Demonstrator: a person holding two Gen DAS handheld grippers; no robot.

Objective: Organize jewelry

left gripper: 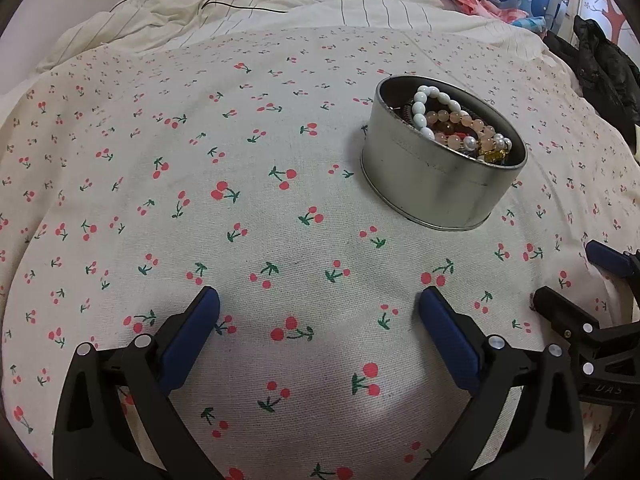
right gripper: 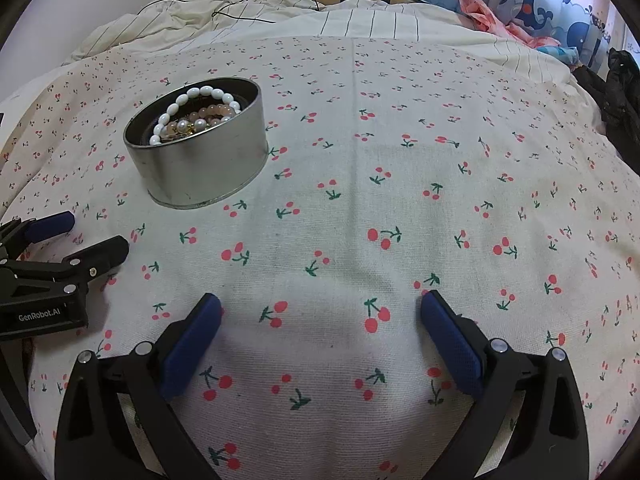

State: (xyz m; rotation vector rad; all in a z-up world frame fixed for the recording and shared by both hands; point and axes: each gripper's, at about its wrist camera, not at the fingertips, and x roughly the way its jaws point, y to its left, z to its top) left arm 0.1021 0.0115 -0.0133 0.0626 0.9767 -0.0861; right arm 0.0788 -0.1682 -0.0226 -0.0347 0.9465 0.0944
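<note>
Two grippers hover low over the cherry-print cloth on the bed, side by side: the left gripper and the right gripper both stand wide apart with nothing between their blue pads, probably pulled back to the near edge because nothing loose remains. Farther off sits the round tin, between them, holding the bead bracelets piled inside. Beyond lies a striped quilt.

Brand: we read "GenRobot.AI" in white letters on the black body of the left gripper, left of our right fingers.
Partial marking: faint letters, perhaps "DAS", on the right gripper body; we cannot read them surely.
</note>
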